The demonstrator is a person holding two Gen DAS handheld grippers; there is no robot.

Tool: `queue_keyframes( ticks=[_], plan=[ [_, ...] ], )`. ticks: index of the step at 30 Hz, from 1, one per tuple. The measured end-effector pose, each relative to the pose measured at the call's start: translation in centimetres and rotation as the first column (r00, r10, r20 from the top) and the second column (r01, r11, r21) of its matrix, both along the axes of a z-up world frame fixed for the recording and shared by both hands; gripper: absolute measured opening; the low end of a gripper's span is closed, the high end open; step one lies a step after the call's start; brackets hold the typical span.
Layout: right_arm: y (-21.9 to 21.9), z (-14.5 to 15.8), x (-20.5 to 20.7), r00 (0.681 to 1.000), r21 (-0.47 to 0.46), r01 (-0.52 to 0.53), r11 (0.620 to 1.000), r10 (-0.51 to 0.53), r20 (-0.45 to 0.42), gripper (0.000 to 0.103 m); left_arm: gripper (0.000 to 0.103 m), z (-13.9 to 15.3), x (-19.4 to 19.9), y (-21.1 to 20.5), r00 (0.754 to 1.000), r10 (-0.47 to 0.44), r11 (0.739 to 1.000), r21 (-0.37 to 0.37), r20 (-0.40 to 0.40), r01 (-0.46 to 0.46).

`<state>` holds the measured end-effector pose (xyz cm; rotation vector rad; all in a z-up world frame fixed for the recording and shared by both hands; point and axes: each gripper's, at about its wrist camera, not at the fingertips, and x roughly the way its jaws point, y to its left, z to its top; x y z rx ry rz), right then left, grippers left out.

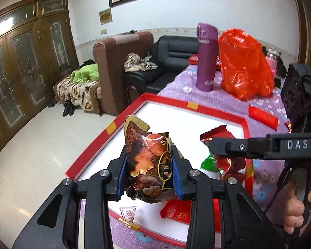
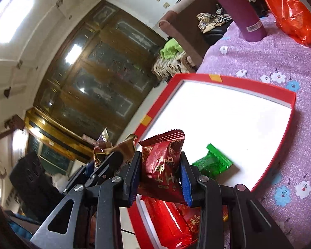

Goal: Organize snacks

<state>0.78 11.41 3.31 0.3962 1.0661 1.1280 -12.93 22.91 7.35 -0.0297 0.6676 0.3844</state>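
Note:
My left gripper (image 1: 150,166) is shut on a brown snack packet (image 1: 148,161) and holds it above the red-rimmed white tray (image 1: 134,112). My right gripper (image 2: 160,176) is shut on a dark red snack packet (image 2: 161,166) over the tray's near edge (image 2: 284,139); it also shows in the left wrist view (image 1: 228,145) at the right. A green packet (image 2: 212,164) lies in the tray. Red packets (image 2: 168,222) lie in the tray below the right gripper, and one shows in the left wrist view (image 1: 176,209).
The tray sits on a purple flowered cloth (image 1: 176,87). Behind it stand a purple flask (image 1: 206,56) and an orange plastic bag (image 1: 244,64). A long red packet (image 1: 263,117) lies on the cloth at the right. Sofas and a wooden cabinet are beyond.

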Motion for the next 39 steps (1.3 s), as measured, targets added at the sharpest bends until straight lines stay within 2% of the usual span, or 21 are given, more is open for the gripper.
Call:
queue_keyframes(
  ticks=[5, 8, 12, 17, 39],
  plan=[
    [0.6, -0.3, -0.4, 0.999, -0.072, 0.007, 0.997, -0.004, 0.033, 0.04, 0.039, -0.5, 0.0, -0.1, 0.997, 0.077, 0.992, 0.098, -0.025, -0.074],
    [-0.5, 0.4, -0.2, 0.996, -0.061, 0.063, 0.996, -0.059, 0.068, 0.051, 0.044, -0.2, -0.2, -0.1, 0.993, 0.118, 0.984, 0.138, -0.013, -0.115],
    [-1.8, 1.0, 0.2, 0.989, -0.03, 0.119, 0.992, -0.116, 0.087, 0.051, 0.054, 0.5, -0.5, -0.5, 0.991, 0.136, 0.971, 0.197, 0.017, -0.137],
    [-2.3, 0.8, 0.7, 0.988, -0.031, 0.142, 0.989, -0.14, 0.066, 0.052, 0.058, 1.0, -0.9, -0.7, 0.99, 0.135, 0.967, 0.215, 0.034, -0.139],
    [-3.0, 1.0, 1.1, 0.987, -0.028, 0.157, 0.987, -0.155, 0.046, 0.052, 0.058, 1.0, -0.4, -0.9, 0.992, 0.127, 0.969, 0.21, 0.009, -0.126]
  ],
)
